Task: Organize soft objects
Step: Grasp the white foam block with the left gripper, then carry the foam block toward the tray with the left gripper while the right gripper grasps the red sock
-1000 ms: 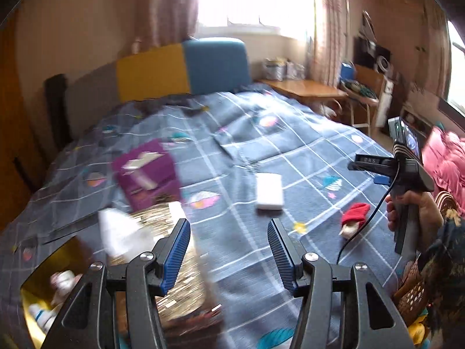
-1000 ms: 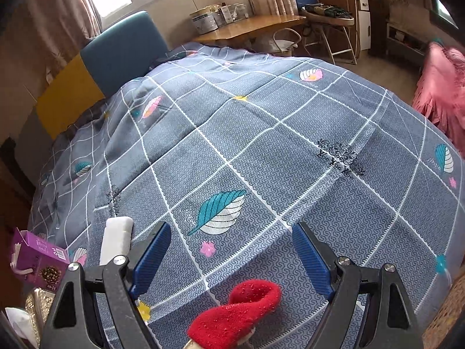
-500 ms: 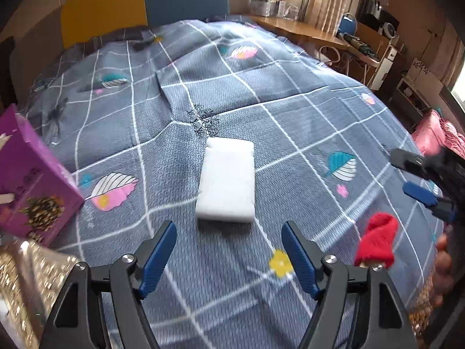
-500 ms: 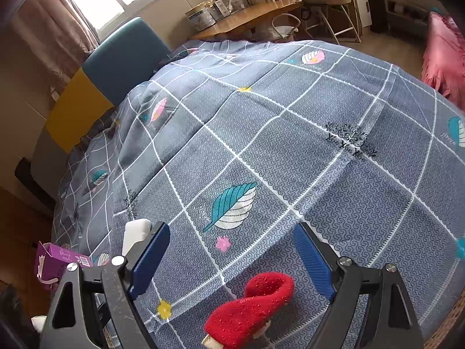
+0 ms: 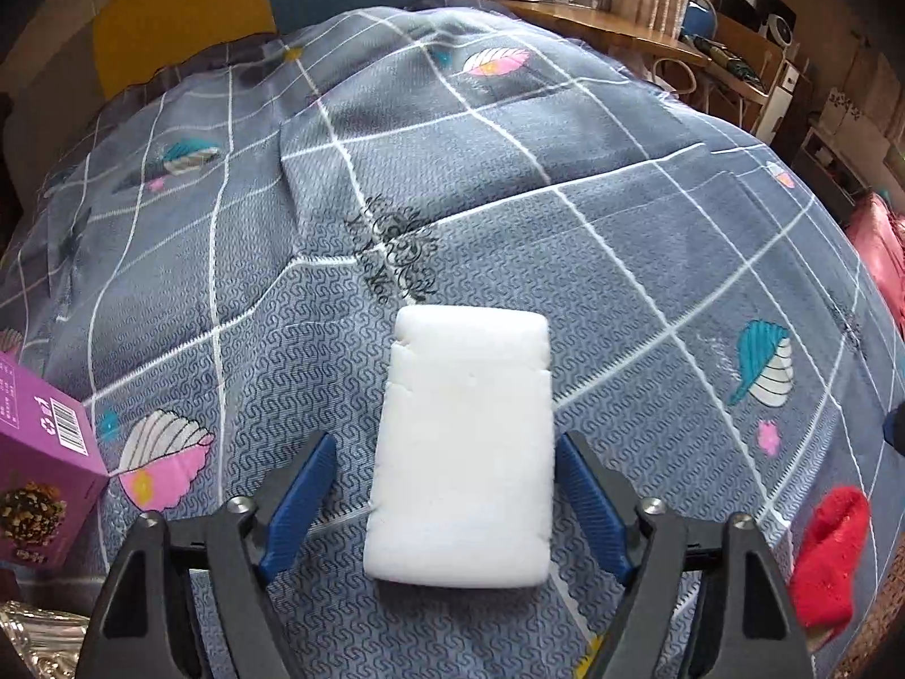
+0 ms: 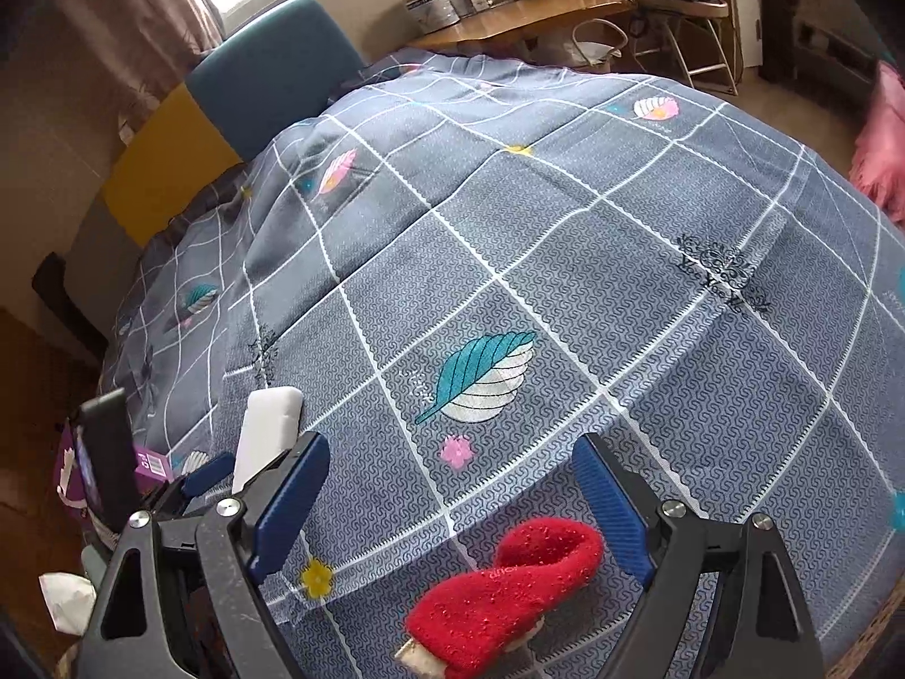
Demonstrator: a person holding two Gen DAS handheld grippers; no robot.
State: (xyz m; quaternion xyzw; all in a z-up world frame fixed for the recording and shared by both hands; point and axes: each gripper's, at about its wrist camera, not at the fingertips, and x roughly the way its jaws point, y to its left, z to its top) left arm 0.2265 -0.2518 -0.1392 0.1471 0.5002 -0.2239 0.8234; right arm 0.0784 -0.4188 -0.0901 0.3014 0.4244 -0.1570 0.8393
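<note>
A white foam sponge block (image 5: 466,447) lies flat on the grey patterned bedspread (image 5: 509,215). My left gripper (image 5: 449,489) is open, its blue fingers on either side of the block's near half, apart from it. A red fuzzy sock (image 6: 509,583) lies on the bedspread (image 6: 565,283) near the front edge. My right gripper (image 6: 452,503) is open, with the sock between and just below its fingers, not touching. The sock also shows at the right in the left wrist view (image 5: 828,560), and the block at the left in the right wrist view (image 6: 266,430).
A purple carton (image 5: 39,481) stands at the left on the bed, with a shiny gold packet (image 5: 34,639) below it. A blue and yellow headboard (image 6: 226,113) is behind the bed. A wooden desk (image 6: 526,11) and chair stand at the back right. Pink cloth (image 6: 882,141) lies at the right.
My left gripper has moved forward and down over the bed until its open fingers straddle the white block. My right gripper has edged closer to the red sock.
</note>
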